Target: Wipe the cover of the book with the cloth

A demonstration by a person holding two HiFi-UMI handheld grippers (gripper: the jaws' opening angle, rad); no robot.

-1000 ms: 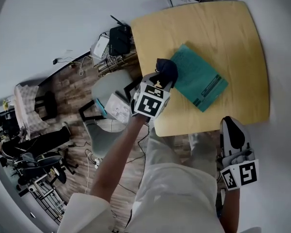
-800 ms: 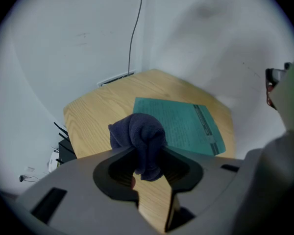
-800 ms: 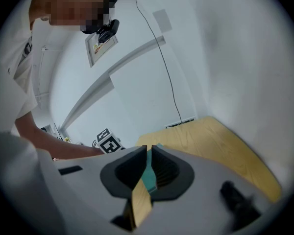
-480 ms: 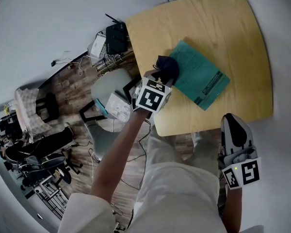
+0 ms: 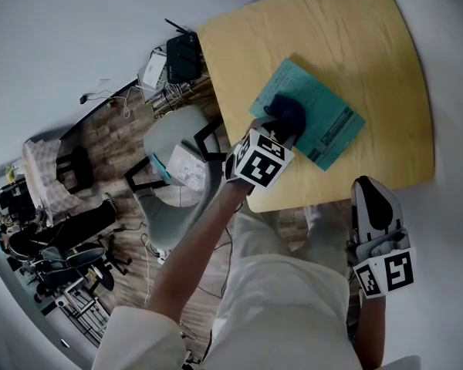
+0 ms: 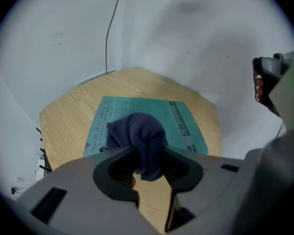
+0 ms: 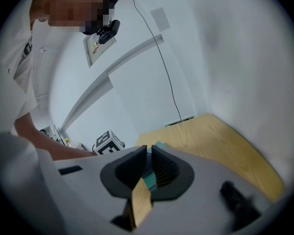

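Note:
A teal book [image 5: 324, 118] [image 6: 181, 126] lies flat on a light wooden table [image 5: 363, 45]. My left gripper [image 5: 282, 126] [image 6: 148, 168] is shut on a dark navy cloth [image 5: 287, 112] [image 6: 139, 141], and the bunched cloth rests on the near left part of the book's cover. My right gripper [image 5: 370, 206] [image 7: 149, 153] hangs off the table's near edge, away from the book, with its jaws close together and nothing between them. A teal sliver of the book [image 7: 149, 182] shows through its jaws.
The table's near edge [image 5: 332, 199] runs between the two grippers. Off the table's left side are a grey chair [image 5: 174, 168], a black router [image 5: 184, 52] and cables on a wood floor. White walls rise behind the table [image 6: 186, 43].
My left gripper has carried the cloth to the right, from the table at the book's left corner onto the cover. The right gripper has stayed put.

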